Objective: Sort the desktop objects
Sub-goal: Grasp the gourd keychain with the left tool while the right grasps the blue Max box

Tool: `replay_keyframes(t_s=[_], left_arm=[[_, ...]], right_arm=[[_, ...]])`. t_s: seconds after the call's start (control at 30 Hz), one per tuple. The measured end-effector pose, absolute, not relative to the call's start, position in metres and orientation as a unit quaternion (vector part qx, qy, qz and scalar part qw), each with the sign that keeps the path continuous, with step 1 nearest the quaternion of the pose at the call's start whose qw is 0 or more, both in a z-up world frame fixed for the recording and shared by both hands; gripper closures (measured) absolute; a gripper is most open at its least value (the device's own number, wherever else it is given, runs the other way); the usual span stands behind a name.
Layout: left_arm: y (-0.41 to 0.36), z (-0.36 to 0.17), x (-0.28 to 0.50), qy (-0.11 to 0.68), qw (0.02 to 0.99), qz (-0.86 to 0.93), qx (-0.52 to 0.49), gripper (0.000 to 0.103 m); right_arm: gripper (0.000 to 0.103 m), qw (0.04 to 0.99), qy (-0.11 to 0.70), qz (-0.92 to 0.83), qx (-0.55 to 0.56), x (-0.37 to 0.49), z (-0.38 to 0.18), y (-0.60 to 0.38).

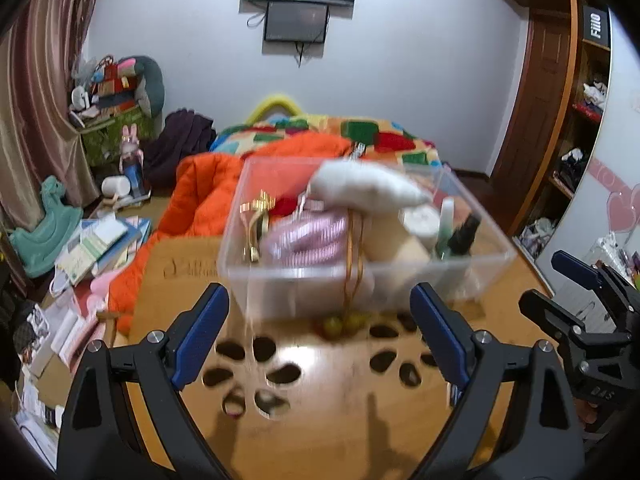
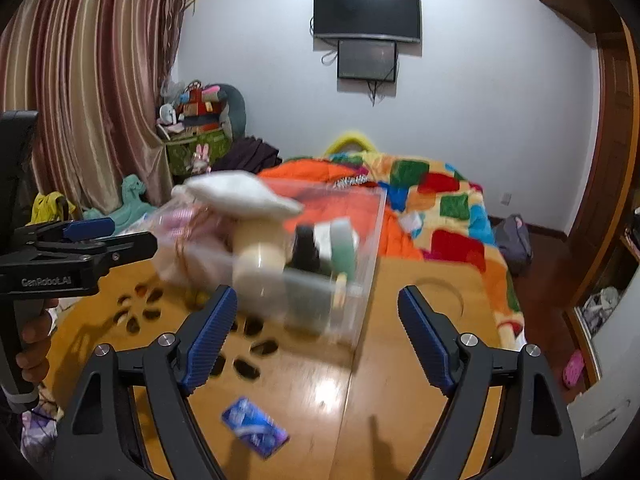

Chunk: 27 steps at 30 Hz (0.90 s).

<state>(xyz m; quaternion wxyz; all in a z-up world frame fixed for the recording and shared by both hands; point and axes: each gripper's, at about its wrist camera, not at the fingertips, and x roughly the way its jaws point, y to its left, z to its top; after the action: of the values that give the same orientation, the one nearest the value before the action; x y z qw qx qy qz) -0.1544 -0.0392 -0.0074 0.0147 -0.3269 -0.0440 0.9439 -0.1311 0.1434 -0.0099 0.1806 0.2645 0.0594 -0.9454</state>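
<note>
Blue-padded fingers of my left claw (image 1: 320, 336) stood wide apart and gripped nothing, low over the wooden table (image 1: 320, 408), with the flower-shaped cutouts (image 1: 252, 376) in the tabletop showing between them. Just past the fingertips sat the clear plastic box (image 1: 360, 276), blurred, at the table's far edge against the orange quilt (image 1: 200, 200). It was packed: a white plush piece (image 1: 364, 188) lay on top, a pink striped item (image 1: 308, 236) and a gold clip (image 1: 256, 224) toward its left wall, a cream cylinder (image 1: 400, 248), white jar and dark bottle toward its right wall. A gold cord (image 1: 352, 268) hung down the near wall to small greenish beads (image 1: 344, 324) on the table.

My right claw (image 2: 316, 336) was also spread wide and empty, facing the box's right end. Only this view showed a blue packet (image 2: 256, 432) lying alone on the table near the front edge, between my fingers, well apart from the box. It also showed bare wood right of the box, running to the table's right edge by the patchwork blanket (image 2: 444, 208).

Each camera caught the other claw from the side: the right one at the far right edge of the left view, the left one at the left edge of the right view, level with the box's near left corner.
</note>
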Motion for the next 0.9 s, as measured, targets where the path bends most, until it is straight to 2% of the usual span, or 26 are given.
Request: replay_keyframes(t_s=[0.57,0.67,0.8,0.9], left_arm=[[-0.029,-0.061,-0.141,-0.046,0.008,0.92,-0.389,0.01],[-0.028,-0.064,-0.145,-0.044,0.004,0.918,-0.394,0.01],[-0.022,-0.065,-0.153,-0.039,-0.004,0.918,-0.394,0.01],[-0.016,-0.063,-0.16,-0.033,-0.012,0.921,-0.389,0.01]], right_arm=[[0.023,0.225,0.067,-0.914,0.332,-0.092,-0.079,0.149],[0.028,0.232,0.071,-0.91,0.336,-0.095,-0.084,0.145],[0.039,0.235,0.088,-0.904,0.346,-0.102,-0.09,0.136],[0.041,0.241,0.095,-0.902,0.345,-0.103,-0.093,0.129]])
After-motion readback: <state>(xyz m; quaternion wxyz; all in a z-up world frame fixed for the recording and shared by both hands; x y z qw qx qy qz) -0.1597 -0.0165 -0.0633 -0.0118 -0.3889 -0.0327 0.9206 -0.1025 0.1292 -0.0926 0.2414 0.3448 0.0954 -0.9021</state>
